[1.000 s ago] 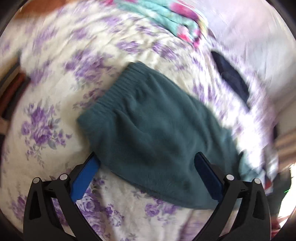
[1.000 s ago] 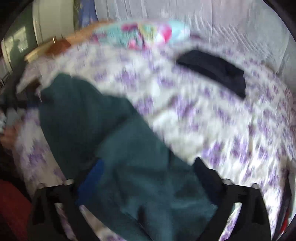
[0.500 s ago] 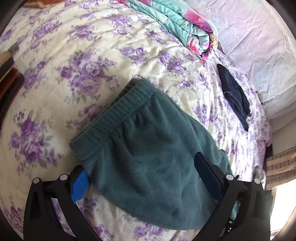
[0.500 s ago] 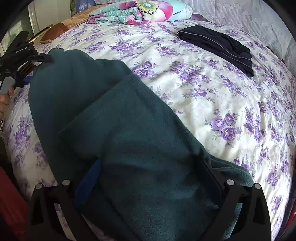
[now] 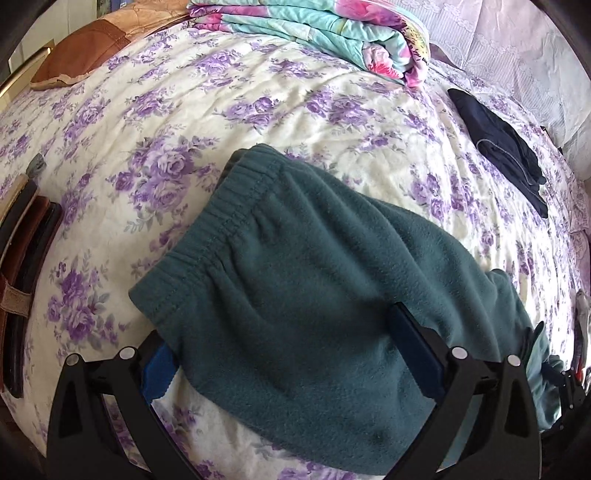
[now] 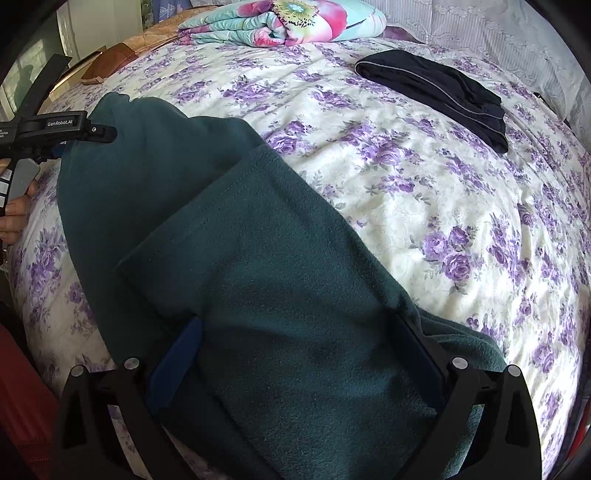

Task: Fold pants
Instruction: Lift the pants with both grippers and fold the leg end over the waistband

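Spread with a purple-flowered sheet, the bed point(image 5: 295, 99) carries my green pants point(image 5: 303, 295), already doubled over with a leg end on top, both my left claw point(image 5: 295, 354) and right claw point(image 6: 299, 354) gaping wide around them, another fold likely left.

- Carrying everything: a bed point(image 5: 314, 107) under a cream cover with purple roses.
- Lying folded on the near part: teal fleece pants point(image 5: 303, 295), waistband pointing toward the far side.
- Lying toward the right side: a dark folded garment point(image 6: 436, 88).
- Resting at the far edge: a rolled floral blanket point(image 6: 284, 22).
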A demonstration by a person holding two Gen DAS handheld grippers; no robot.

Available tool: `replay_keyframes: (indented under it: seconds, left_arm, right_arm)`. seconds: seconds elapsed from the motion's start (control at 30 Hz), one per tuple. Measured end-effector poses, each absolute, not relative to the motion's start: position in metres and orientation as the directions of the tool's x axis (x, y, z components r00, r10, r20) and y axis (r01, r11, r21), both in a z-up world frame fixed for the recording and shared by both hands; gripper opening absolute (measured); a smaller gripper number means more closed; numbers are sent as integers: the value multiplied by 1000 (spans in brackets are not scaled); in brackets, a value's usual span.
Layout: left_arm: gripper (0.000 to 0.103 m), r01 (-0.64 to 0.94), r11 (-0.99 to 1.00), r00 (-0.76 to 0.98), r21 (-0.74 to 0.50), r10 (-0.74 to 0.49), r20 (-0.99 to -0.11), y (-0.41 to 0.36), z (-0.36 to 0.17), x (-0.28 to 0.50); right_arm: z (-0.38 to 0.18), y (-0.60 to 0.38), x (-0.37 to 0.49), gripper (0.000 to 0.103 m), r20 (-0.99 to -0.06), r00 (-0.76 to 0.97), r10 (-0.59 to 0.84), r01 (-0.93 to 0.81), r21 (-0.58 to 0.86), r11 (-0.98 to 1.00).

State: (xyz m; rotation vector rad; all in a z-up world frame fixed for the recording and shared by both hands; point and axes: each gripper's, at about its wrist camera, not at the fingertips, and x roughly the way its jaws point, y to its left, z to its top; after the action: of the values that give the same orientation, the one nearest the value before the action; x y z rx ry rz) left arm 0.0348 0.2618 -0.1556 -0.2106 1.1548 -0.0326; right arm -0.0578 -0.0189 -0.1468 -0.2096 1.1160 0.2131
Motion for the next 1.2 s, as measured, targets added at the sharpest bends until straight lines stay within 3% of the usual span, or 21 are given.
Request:
replay_keyframes:
  seconds: [0.23,0.5,0.83,1.0,1.2]
  left_arm:
    - [99,-78,982,414,-174,-127,-902,261,-156,34]
    - [99,-75,983,420,-167,-121,-900,259,-156,34]
    - [99,-68,982,424,-175,-130,-896,259,-157,36]
    - [98,-78,964,418,-253,-199,-886,271,-155,35]
    - [98,-175,870,437,-462,-351,-828,304,-154,35]
  right_arm:
    - [-139,-18,-55,100,-919,390,54,-288,-66,955]
    - [-109,-34,-77,100,-863,505,-12,-229,-147,962]
    - [-136,-54,-69,100,-919,393,-24,-165,-96,982]
    - [-107,-63,-82,100,-857,515,-1,-131,-80,988]
    - [-134,-69,-80,100,-911,410,-47,-117,-104,988]
